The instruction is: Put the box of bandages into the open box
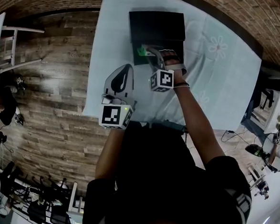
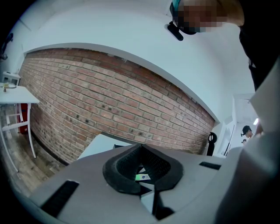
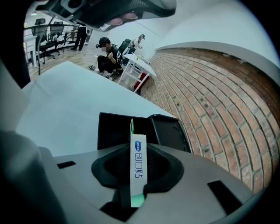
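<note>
The bandage box [image 3: 138,166], a thin white and green carton with blue print, stands edge-on between the jaws of my right gripper [image 3: 138,181], which is shut on it. In the head view my right gripper [image 1: 148,52] holds the bandage box [image 1: 142,50] over the near edge of the open black box [image 1: 156,27]. Past the carton, the right gripper view shows the black box [image 3: 114,129] with its lid [image 3: 169,131] folded back. My left gripper [image 1: 125,68] hovers to the left, nearer the person, its jaw tips together and nothing held. In its own view the left gripper [image 2: 140,148] points at the brick wall.
The black box rests on a table with a pale blue cloth [image 1: 110,34]; its left edge drops to wooden floor [image 1: 52,91]. A brick wall [image 2: 109,105] runs behind the table. A white side table [image 3: 136,65] and people stand further off.
</note>
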The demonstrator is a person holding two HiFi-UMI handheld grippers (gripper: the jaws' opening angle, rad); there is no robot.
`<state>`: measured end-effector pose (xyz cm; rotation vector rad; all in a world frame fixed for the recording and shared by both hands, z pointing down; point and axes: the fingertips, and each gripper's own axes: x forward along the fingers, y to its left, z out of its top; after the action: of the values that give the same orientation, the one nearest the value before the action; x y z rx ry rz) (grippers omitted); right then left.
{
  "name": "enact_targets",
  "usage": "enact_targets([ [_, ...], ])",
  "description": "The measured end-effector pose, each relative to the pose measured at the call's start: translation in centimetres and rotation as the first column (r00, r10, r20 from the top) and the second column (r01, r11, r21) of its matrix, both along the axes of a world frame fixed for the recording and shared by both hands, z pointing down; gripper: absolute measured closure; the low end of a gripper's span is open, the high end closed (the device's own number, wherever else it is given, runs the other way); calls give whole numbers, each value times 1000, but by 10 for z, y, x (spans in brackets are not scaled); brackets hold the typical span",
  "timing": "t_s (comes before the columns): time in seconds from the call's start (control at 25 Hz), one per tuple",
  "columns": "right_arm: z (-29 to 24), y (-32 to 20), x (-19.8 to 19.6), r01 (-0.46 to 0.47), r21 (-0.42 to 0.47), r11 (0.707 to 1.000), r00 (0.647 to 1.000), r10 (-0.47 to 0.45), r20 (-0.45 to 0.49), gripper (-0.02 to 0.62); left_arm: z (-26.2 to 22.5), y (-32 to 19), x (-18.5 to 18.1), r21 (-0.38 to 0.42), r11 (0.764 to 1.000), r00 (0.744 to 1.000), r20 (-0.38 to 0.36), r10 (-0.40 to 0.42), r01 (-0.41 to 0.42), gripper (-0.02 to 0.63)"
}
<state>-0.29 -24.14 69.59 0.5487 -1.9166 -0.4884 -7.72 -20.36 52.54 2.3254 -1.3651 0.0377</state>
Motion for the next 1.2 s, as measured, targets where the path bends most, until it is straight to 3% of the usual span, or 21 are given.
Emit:
enact_targets([
  [1.2,14,-11,-6,29,26,999,999,-28,-24,479,12,-3,-8,-27,1000,1000,-6,-9,9,574],
])
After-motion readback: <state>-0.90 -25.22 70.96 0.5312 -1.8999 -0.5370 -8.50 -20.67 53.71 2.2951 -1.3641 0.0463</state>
